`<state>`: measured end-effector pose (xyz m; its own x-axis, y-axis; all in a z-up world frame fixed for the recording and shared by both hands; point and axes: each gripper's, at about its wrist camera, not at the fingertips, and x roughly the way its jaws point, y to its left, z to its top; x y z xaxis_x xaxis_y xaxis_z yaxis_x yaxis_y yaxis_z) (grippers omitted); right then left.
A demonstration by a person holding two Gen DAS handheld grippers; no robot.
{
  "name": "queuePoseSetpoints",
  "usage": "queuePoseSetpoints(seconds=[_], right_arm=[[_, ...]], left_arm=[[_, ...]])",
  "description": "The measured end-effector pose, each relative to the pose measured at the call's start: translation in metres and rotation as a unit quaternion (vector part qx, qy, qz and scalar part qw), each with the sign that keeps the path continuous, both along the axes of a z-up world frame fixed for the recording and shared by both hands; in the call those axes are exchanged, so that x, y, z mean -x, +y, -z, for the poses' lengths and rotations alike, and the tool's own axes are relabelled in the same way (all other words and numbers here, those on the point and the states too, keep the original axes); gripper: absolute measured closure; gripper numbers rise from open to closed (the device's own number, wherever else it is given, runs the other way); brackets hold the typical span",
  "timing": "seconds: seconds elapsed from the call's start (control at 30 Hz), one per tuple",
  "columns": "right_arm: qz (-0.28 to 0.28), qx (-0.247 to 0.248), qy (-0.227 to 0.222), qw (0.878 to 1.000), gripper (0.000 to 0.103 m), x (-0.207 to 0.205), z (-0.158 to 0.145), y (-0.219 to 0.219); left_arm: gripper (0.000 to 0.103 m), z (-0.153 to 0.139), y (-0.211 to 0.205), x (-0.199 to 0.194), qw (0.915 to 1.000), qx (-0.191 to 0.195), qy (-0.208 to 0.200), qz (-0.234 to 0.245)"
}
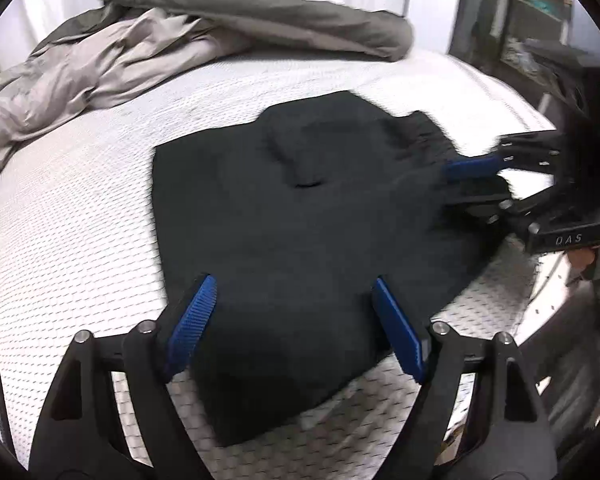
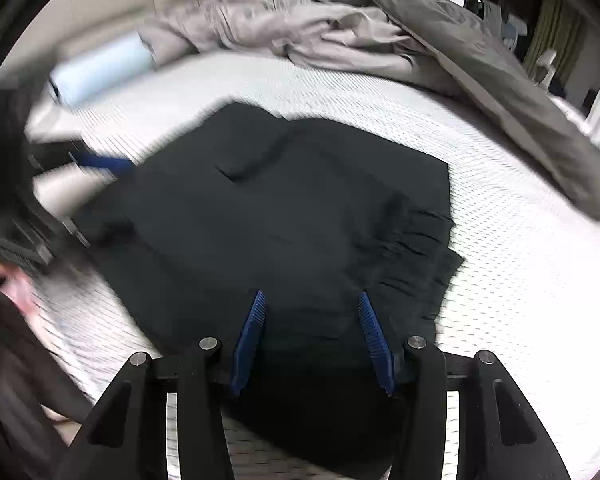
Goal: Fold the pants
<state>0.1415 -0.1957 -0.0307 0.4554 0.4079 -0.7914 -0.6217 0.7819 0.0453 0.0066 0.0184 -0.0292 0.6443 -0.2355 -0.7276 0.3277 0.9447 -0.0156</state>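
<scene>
On the bed (image 1: 80, 208), in the left wrist view, one pair of black pants (image 1: 300, 220) lies folded flat; left tongs (image 1: 294, 300) gape empty above its near edge. From the right wrist, right tongs (image 2: 310, 312) likewise stand parted, gripping nothing, over the pants (image 2: 280, 220); one grey duvet (image 2: 380, 32) behind.

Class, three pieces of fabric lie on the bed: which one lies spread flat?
The black pants, spread flat between the grippers. The light grey sheet and dark grey duvet are bunched up behind them.

Left hand-held gripper (image 1: 294, 284): black linkage arms, silver screws, ribbed blue pads; right hand-held gripper (image 2: 310, 300) likewise
</scene>
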Motion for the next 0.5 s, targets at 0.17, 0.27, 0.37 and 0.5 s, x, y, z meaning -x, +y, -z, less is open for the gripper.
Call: queuePoseSetpoints(seconds=[0.17,0.27,0.37,0.5], right_arm=[[-0.040,0.067,0.001,0.997,0.053,0.005,0.028,0.043],[-0.036,0.094,-0.019,0.995,0.053,0.006,0.024,0.033],[-0.029,0.070,-0.014,0.997,0.056,0.006,0.014,0.000],[-0.020,-0.004,0.011,1.000,0.055,0.005,-0.003,-0.035]], left_arm=[[0.023,0.022,-0.022,-0.013,0.9968,-0.072,0.013,0.031],[0.022,0.019,-0.016,-0.008,0.9972,-0.063,0.019,0.035],[0.022,0.016,-0.009,-0.006,0.9976,-0.052,0.022,0.041],[0.022,0.009,-0.009,-0.011,0.9986,-0.035,0.017,0.036]])
